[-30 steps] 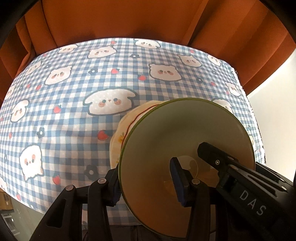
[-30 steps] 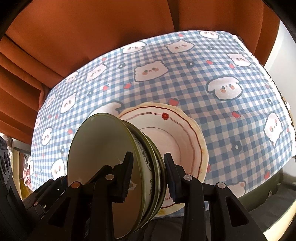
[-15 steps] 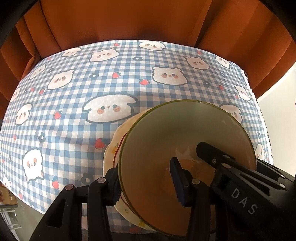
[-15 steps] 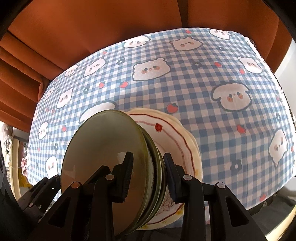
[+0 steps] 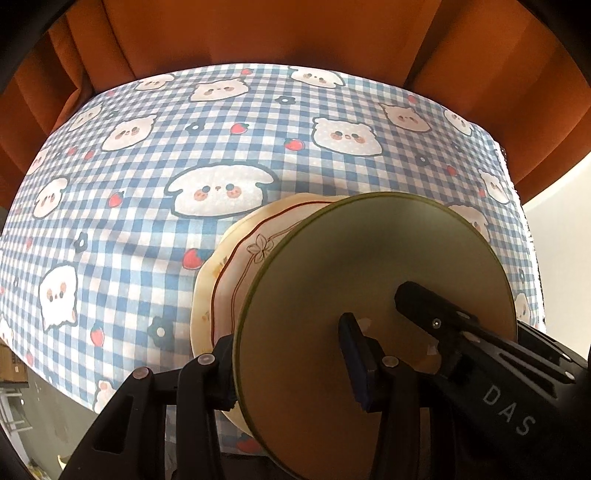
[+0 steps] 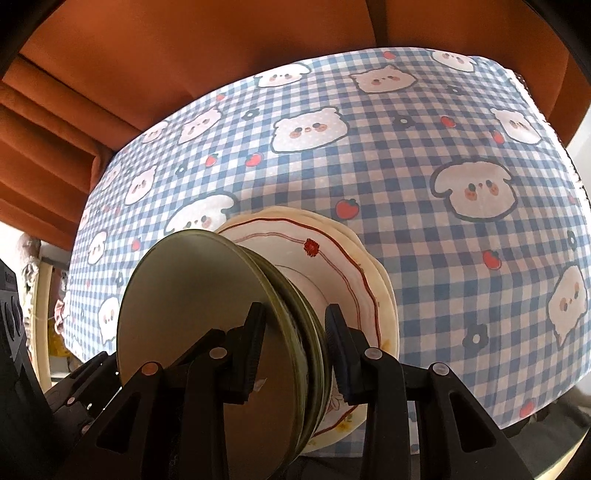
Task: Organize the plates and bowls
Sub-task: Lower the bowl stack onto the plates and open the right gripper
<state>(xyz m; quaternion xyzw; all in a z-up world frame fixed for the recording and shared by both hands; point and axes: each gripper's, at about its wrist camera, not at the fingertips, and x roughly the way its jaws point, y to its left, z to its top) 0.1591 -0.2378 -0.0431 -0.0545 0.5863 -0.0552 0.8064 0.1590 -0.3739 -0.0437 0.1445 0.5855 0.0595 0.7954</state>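
Note:
A nested stack of green-rimmed bowls (image 5: 369,277) is held tilted between both grippers. My left gripper (image 5: 288,365) is shut on the stack's near rim, one finger outside and the blue-padded finger inside. My right gripper (image 6: 295,339) is shut on the rims of the bowls (image 6: 184,302) from the opposite side, and appears in the left wrist view as a black arm (image 5: 461,332) reaching into the top bowl. Directly beneath lies a stack of cream plates (image 5: 229,266) with a wavy red line (image 6: 332,273). Whether the bowls touch the plates I cannot tell.
The blue checked tablecloth (image 5: 147,221) with bear and strawberry prints covers the table (image 6: 443,147). Orange curtains (image 5: 258,33) hang behind the far edge. The table's right edge (image 5: 532,240) drops off to a pale floor.
The bowl stack, held by both grippers, has drifted over the cream plates and sunk slightly. Both grips stay the same.

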